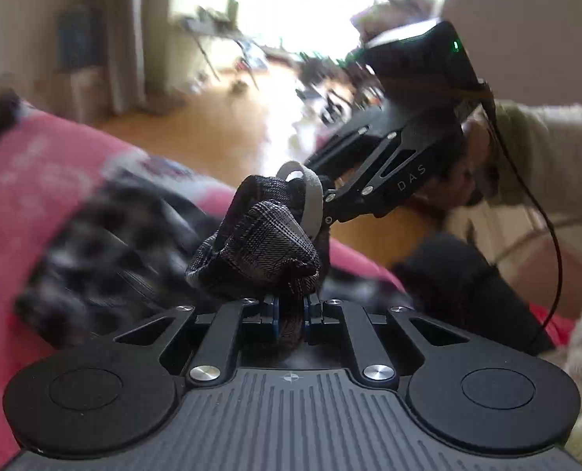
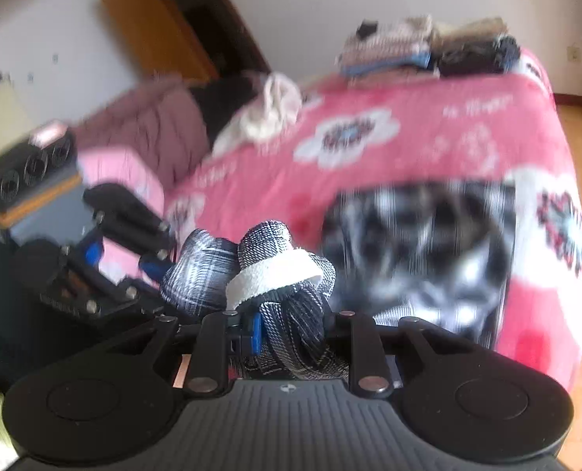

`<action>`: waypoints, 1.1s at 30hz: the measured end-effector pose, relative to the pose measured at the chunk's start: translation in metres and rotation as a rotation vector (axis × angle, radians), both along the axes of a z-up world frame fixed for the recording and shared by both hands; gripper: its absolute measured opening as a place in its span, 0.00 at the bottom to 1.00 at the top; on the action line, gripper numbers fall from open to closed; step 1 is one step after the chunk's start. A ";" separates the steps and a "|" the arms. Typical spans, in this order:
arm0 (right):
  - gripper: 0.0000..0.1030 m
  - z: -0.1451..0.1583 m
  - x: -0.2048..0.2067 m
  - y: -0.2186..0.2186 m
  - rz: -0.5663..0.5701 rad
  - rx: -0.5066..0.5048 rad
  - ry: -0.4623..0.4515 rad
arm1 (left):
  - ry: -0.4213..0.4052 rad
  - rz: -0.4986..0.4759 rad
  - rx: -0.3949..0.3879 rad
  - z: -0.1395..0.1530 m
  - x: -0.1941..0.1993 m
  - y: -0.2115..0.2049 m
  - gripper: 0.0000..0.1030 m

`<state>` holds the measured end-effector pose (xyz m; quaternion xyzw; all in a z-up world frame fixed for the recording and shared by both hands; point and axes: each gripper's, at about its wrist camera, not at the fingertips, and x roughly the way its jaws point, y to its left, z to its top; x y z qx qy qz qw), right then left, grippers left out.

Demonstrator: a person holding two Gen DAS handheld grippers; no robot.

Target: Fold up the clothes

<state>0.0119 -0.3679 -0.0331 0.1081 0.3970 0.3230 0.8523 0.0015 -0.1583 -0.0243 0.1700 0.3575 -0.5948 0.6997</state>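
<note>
A dark grey plaid garment with a pale hanging loop is bunched and lifted above the pink bed. My left gripper is shut on a fold of it, close to the lens. My right gripper comes in from the right and pinches the same bunch by the loop. In the right wrist view my right gripper is shut on the plaid garment, with the white loop across the top. My left gripper holds the cloth's left side. The rest of the garment trails blurred over the blanket.
A pink flowered blanket covers the bed. Folded clothes are stacked at its far end, and a loose cream piece lies nearby. A black box stands at left. Wooden floor lies beyond the bed.
</note>
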 end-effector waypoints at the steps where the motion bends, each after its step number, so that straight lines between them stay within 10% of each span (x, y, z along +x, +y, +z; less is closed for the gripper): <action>1: 0.26 -0.007 -0.008 0.001 0.010 -0.012 0.012 | 0.008 -0.026 0.019 -0.008 -0.004 -0.004 0.08; 16: 0.27 -0.065 -0.089 0.050 0.288 -0.458 -0.024 | 0.042 -0.275 0.234 -0.055 -0.033 -0.024 0.14; 21: 0.33 -0.070 -0.116 0.068 0.378 -0.632 -0.085 | 0.023 -0.318 0.198 -0.038 -0.034 -0.011 0.36; 28: 0.43 -0.064 -0.154 0.062 0.405 -0.679 -0.020 | -0.008 -0.369 0.185 -0.019 -0.040 -0.011 0.50; 33: 0.46 -0.050 -0.153 0.024 0.190 -0.471 0.123 | -0.039 -0.360 0.233 -0.037 -0.054 -0.021 0.50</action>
